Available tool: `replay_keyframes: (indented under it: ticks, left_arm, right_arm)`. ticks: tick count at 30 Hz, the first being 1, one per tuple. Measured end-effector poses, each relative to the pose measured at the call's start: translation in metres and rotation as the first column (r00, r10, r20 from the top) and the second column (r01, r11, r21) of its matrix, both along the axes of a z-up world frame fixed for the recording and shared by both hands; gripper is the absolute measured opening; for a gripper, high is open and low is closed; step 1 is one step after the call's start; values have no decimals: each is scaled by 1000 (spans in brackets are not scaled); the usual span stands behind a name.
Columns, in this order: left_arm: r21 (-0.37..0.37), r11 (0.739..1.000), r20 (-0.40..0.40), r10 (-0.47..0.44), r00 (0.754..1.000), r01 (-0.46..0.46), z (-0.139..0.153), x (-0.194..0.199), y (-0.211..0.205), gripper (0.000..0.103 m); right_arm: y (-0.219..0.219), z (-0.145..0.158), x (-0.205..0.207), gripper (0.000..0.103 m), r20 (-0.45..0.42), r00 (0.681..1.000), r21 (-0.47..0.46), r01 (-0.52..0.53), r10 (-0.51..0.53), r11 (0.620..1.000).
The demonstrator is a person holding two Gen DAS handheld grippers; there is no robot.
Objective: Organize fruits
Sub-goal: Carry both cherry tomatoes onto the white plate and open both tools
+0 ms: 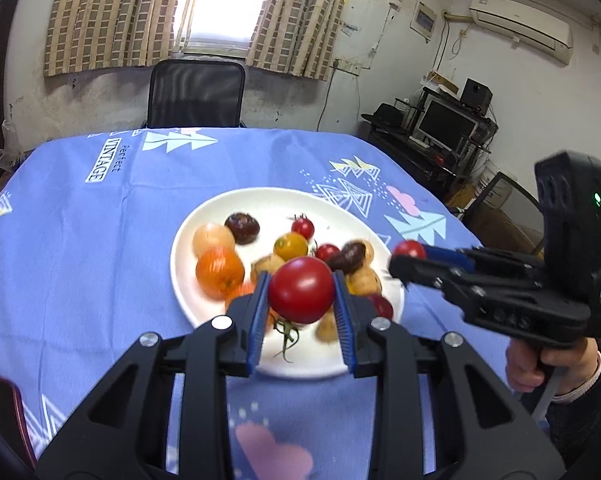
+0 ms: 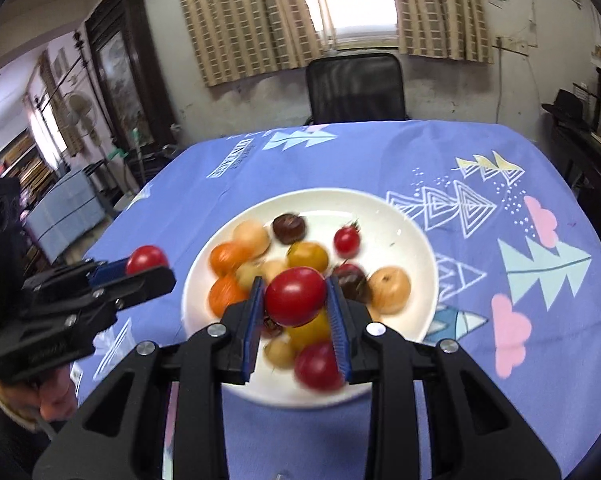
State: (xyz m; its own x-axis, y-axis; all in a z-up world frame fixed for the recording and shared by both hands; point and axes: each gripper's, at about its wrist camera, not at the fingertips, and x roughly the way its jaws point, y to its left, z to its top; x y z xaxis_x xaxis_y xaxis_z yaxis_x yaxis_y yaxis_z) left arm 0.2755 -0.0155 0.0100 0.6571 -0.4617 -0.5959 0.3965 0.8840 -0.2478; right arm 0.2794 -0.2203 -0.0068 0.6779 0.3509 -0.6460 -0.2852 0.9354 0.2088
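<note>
Two red tomatoes are in your grip: left tongs [image 1: 301,295] clenched on one tomato [image 1: 301,290], right tongs [image 2: 296,297] on another [image 2: 295,297], above the plate [image 1: 216,312].

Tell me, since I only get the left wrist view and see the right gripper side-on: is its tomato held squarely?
Observer: Yes. The right gripper is shut on a red tomato, with the blue pads pressing both its sides.
Operator: What's beneath it?
Observer: A yellow tomato shows just under it, on the white plate.
Operator: Anything left of the table?
Observer: A standing fan beside a dark cabinet.
</note>
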Motion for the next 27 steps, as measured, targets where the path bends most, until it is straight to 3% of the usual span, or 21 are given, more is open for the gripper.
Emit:
replay_keyframes:
  ticks: [4, 12, 20, 22, 23, 24, 26, 27]
  left_arm:
    - [78, 997, 5, 28, 1000, -28, 4, 35, -16, 31]
    - [130, 988, -112, 98, 989, -83, -10, 96, -39, 31]
    - [191, 976, -156, 139, 978, -109, -31, 116, -48, 32]
    - [204, 970, -150, 164, 975, -132, -33, 116, -44, 51]
    - [208, 966, -139, 187, 973, -156, -32, 115, -41, 75]
    - [208, 962, -124, 206, 971, -178, -30, 114, -39, 86]
    - [203, 958, -94, 223, 970, -201, -23, 109, -35, 88]
    - [202, 957, -86, 229, 970, -208, -18, 107, -32, 91]
  right_arm:
    - [-4, -3, 32, 31, -16, 999, -33, 47, -47, 998]
    - [-12, -19, 66, 31, -72, 994, -69, 73, -78, 995]
    - [-13, -32, 78, 34, -107, 992, -76, 64, -72, 995]
    - [-14, -29, 77, 36, -99, 992, -75, 68, -76, 995]
    - [-15, -28, 76, 37, -97, 992, -74, 69, -76, 995]
    - [-16, -27, 76, 37, -97, 992, -72, 70, -77, 995]
    - [-20, -22, 71, 57, -90, 992, -62, 78, -83, 995]
    - [-21, -20, 69, 59, -85, 993, -59, 81, -86, 995]
